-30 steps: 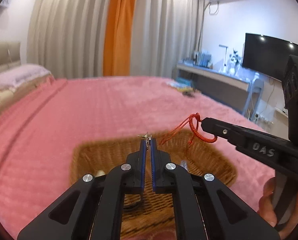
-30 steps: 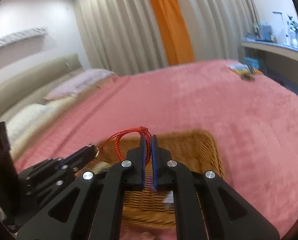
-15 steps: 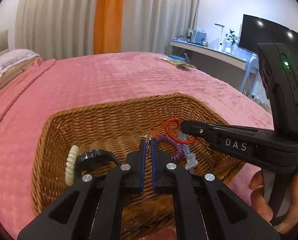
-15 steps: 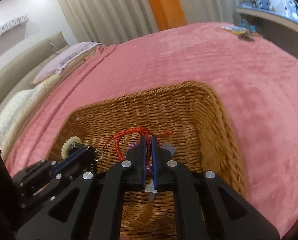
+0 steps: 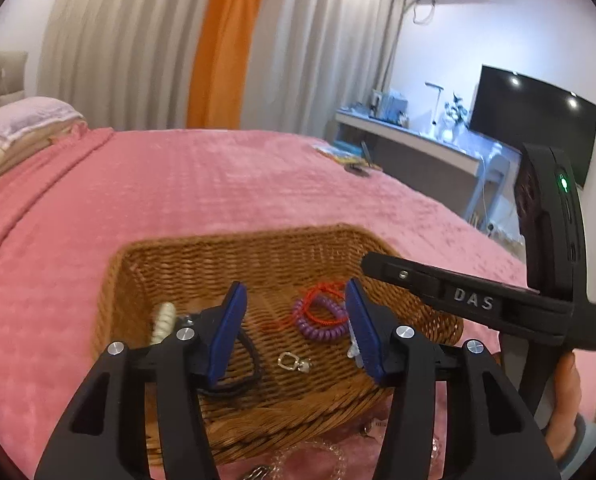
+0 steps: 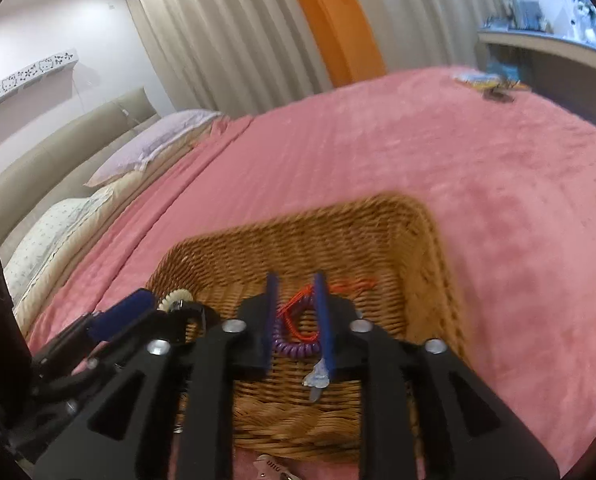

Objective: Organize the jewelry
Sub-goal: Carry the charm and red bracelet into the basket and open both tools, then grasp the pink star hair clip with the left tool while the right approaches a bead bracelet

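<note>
A brown wicker basket point(image 5: 226, 240) point(image 6: 337, 212) sits on the pink bedspread. My left gripper point(image 5: 295, 285) hovers over it, its jaws opening with nothing between them. Below it a small silver charm point(image 5: 294, 362) lies on the basket floor. A red cord bracelet point(image 5: 321, 300) point(image 6: 298, 312) rests on a purple coil band point(image 5: 321, 328) point(image 6: 294, 346). My right gripper point(image 6: 296, 280) point(image 5: 377, 262) is also opening, and the red cord shows loose between its fingers, not pinched. A white bead bracelet point(image 5: 164, 320), a black band point(image 5: 242, 368) and a clear clip point(image 6: 315, 376) also lie in the basket.
The bedspread point(image 5: 178, 184) spreads wide around the basket. Pillows point(image 6: 158, 140) lie at the headboard. A book and a dark item point(image 5: 349, 160) sit at the far edge. A desk point(image 5: 417, 140) and a TV point(image 5: 533, 120) stand to the right. A silver clip point(image 6: 270, 468) lies before the basket.
Both grippers came down over the basket and went from shut to open. The silver charm left the left gripper and the red cord left the right; both now lie in the basket.
</note>
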Demonstrator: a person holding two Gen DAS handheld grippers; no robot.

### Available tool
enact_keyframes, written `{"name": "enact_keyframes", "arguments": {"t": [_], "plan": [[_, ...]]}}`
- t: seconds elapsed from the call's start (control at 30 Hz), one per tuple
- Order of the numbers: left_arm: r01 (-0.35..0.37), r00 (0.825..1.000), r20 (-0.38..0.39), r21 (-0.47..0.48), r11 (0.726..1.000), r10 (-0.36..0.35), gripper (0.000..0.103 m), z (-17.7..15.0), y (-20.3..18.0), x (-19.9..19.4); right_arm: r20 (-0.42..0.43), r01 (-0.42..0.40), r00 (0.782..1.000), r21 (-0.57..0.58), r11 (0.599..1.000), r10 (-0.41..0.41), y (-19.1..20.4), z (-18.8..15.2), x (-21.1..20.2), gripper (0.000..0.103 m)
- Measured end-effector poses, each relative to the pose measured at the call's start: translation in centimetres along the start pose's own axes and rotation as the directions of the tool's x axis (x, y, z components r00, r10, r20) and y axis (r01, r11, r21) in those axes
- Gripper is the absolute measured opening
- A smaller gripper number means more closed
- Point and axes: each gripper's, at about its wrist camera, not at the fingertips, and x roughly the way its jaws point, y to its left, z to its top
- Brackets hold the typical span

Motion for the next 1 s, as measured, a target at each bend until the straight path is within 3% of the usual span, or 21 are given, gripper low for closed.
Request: {"name": "enact_keyframes", "arguments": {"t": [0.13,0.3,0.43,0.6,0.73,0.9,1.0], "plan": [[0.004,0.999,0.048,-0.076,0.997,0.000,0.049,0.2,1.3,-2.9,0.061,-0.015,0.998,0.008,1.000,0.014,0.1,-0.5,-2.4,0.040],[0.013,0.998,0.067,-0.151,0.988,-0.003,0.049,-0.5,2.9,-6.0,0.118,0.067,0.991,-0.078,0.995,-0.058,2.2,-2.1,-5.3,0.040],[0.013,0.999,0.044,-0.163,0.987,-0.006,0.049,-2.0,3.2,-8.1,0.109,0.088,0.991,-0.123,0.988,-0.075,3.3,-4.4,-7.0,0.040],[-0.032,0.999,-0.020,-0.137,0.990,0.030,0.049,-4.9,2.7,-9.7,0.035,0.106,0.994,-0.123,0.987,-0.102,2.5,-7.9,-7.9,0.040],[0.035,0.995,-0.092,-0.116,0.993,-0.045,0.049,-7.2,2.5,-10.6,-0.076,0.118,0.989,-0.127,0.985,-0.129,1.7,-9.7,-6.8,0.040],[-0.044,0.976,-0.213,-0.052,0.998,0.032,0.049,-8.2,2.2,-7.3,-0.177,0.117,0.974,-0.129,0.985,-0.139,1.2,-11.2,-5.8,0.040],[-0.050,0.961,-0.275,-0.051,0.997,0.034,0.049,-8.6,3.0,-4.9,-0.251,0.129,0.954,-0.152,0.980,-0.164,1.2,-12.2,-4.3,0.040]]}}
